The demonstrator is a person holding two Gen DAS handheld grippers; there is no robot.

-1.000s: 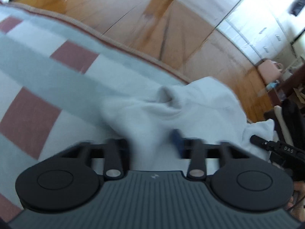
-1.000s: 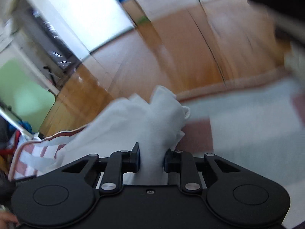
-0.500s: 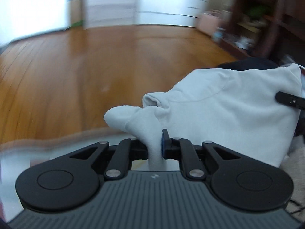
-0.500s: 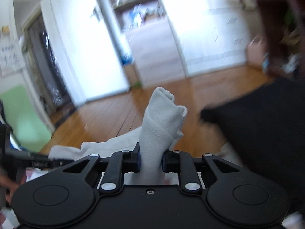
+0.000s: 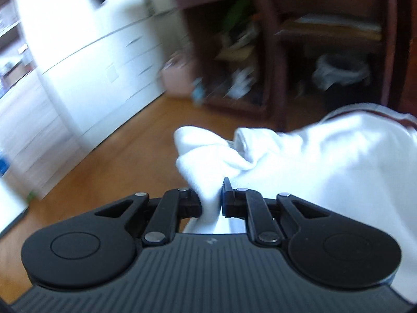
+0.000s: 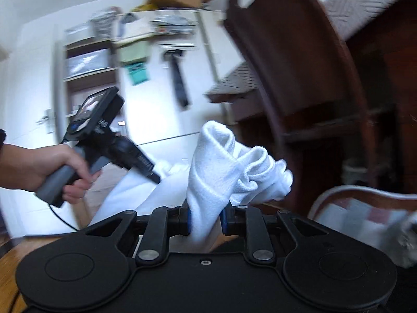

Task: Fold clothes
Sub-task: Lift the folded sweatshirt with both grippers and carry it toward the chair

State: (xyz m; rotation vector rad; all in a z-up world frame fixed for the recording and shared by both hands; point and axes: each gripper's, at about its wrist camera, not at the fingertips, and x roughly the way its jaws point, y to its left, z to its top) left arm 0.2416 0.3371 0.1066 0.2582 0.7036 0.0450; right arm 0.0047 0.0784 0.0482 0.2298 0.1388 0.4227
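1. White terry-looking cloth, a soft garment (image 5: 325,161), hung in the air between the two tools, lifted clear of the checked blanket (image 6: 365,208) that showed at the right edge of the right wrist view.
2. It looked light and limp: it sagged between the grips and bunched into rolls above each pinch, so it would likely drape and swing rather than hold any shape, and a thick wad could creep out of a loose pinch.
3. The left hand-held gripper (image 5: 211,203) was pressed together on a bunched corner of the garment, fabric squeezed thin between its pads.
4. The right hand-held gripper (image 6: 206,220) pinched a fatter roll of the same cloth, its jaws held a little apart by the wad.
5. Good holds appear to be the outer corners or hem edges, so the panel spreads flat; both pinches sat on gathered ends, which suits that.
6. In the right wrist view a person's hand (image 6: 49,169) held the other tool at the left.
7. A second earlier the garment lay low over the blanket and wooden floor (image 5: 104,161); since then both tools had risen and swung, so that a dark wooden chair (image 6: 286,52) and shelves (image 5: 325,39) filled the background, and both grips had stayed on the cloth.
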